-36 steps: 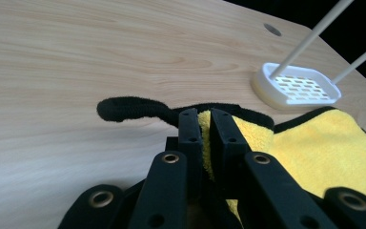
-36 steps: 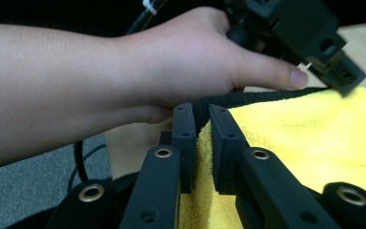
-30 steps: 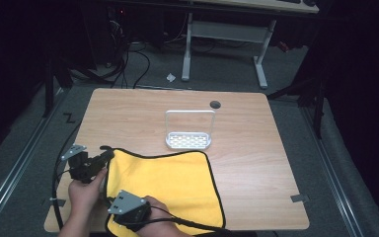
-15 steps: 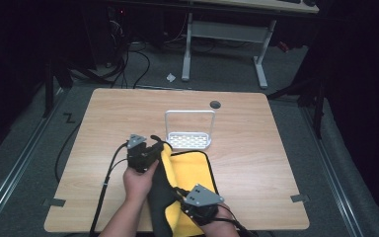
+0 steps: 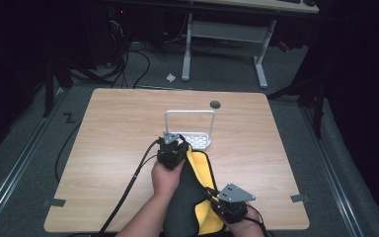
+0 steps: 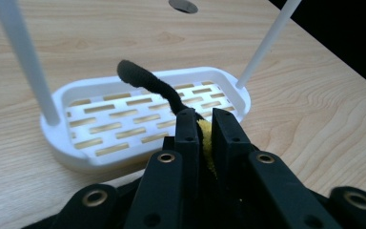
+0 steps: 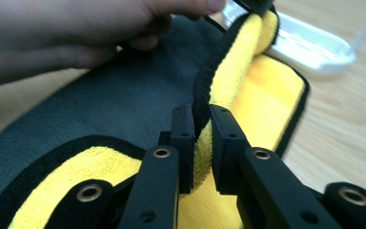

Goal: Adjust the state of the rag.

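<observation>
A yellow cloth point(image 5: 202, 168) with a dark grey back point(image 5: 182, 202) and black trim lies folded over itself at the table's near middle. My left gripper point(image 5: 175, 147) is shut on one corner of it, held just short of a white slotted tray point(image 5: 201, 141). In the left gripper view the jaws point(image 6: 203, 119) pinch yellow pile, and the black trim point(image 6: 143, 78) curls out over the tray point(image 6: 76, 157). My right gripper point(image 5: 211, 193) is shut on the cloth's edge near the table's front. In its own view the trimmed edge point(image 7: 202, 90) runs between the jaws point(image 7: 201, 114).
The tray carries a tall white wire handle point(image 5: 189, 113). A round cable hole point(image 5: 215, 104) lies behind it in the wooden table point(image 5: 108, 128). Cables point(image 5: 128, 187) trail off the near left. A desk frame point(image 5: 227, 29) stands on the floor beyond.
My left gripper has carried its cloth corner from the near left across to the tray, turning the cloth over so its grey back shows. My right gripper has shifted right with the edge.
</observation>
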The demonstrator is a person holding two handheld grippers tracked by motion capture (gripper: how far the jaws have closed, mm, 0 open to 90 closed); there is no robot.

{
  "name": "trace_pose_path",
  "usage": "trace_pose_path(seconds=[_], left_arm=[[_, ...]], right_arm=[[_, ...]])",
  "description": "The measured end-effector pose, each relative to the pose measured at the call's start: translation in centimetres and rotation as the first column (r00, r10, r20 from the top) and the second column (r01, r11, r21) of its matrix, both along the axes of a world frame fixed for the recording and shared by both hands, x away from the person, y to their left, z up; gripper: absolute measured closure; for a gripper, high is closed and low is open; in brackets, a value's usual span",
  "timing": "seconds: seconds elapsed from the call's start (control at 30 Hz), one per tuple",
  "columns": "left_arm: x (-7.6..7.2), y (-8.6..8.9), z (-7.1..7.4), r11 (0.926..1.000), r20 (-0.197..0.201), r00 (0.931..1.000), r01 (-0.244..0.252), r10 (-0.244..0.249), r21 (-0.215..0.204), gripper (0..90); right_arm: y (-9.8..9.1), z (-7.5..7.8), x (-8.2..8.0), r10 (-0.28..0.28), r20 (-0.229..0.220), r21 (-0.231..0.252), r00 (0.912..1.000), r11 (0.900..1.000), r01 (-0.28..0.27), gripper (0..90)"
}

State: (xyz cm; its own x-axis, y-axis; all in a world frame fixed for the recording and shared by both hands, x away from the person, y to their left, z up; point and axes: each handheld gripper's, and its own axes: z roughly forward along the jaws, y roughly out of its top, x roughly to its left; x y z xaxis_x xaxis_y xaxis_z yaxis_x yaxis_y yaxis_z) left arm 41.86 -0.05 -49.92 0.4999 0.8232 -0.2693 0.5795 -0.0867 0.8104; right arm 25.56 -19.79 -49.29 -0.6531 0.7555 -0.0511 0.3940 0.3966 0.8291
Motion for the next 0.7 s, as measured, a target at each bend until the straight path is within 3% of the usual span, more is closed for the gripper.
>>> trace_pose_path(seconds=[0.27, 0.37, 0.5, 0.57, 0.7], left_arm=[[-0.1, -1.5, -0.3, 0.9992, 0.004, 0.9994, 0.034, -0.034, -0.02, 81.2], [-0.2, -2.1, 0.1, 0.9982, 0.012, 0.9983, 0.057, -0.056, -0.02, 82.1], [-0.6, -2.7, 1.7, 0.9962, 0.059, 0.9955, 0.076, -0.073, -0.043, 82.7], [-0.7, -3.0, 2.2, 0.9954, 0.069, 0.9942, 0.086, -0.082, -0.044, 82.6], [-0.3, -4.1, 1.6, 0.9924, 0.033, 0.9932, 0.113, -0.111, -0.048, 77.2]], right_arm=[[-2.0, -0.5, -0.3, -0.042, -0.028, 0.01, 0.9987, 0.9991, 0.042, 81.8], [-2.3, -0.1, -0.5, -0.051, -0.015, 0.028, 0.9986, 0.9983, 0.051, 81.9], [-2.4, 1.0, -1.3, -0.051, 0.047, 0.057, 0.9976, 0.9972, 0.048, 81.9], [-2.4, 1.2, -1.6, -0.052, 0.055, 0.05, 0.9971, 0.9975, 0.05, 81.9], [-3.1, 0.8, -1.6, -0.077, 0.032, 0.045, 0.9965, 0.9961, 0.075, 78.1]])
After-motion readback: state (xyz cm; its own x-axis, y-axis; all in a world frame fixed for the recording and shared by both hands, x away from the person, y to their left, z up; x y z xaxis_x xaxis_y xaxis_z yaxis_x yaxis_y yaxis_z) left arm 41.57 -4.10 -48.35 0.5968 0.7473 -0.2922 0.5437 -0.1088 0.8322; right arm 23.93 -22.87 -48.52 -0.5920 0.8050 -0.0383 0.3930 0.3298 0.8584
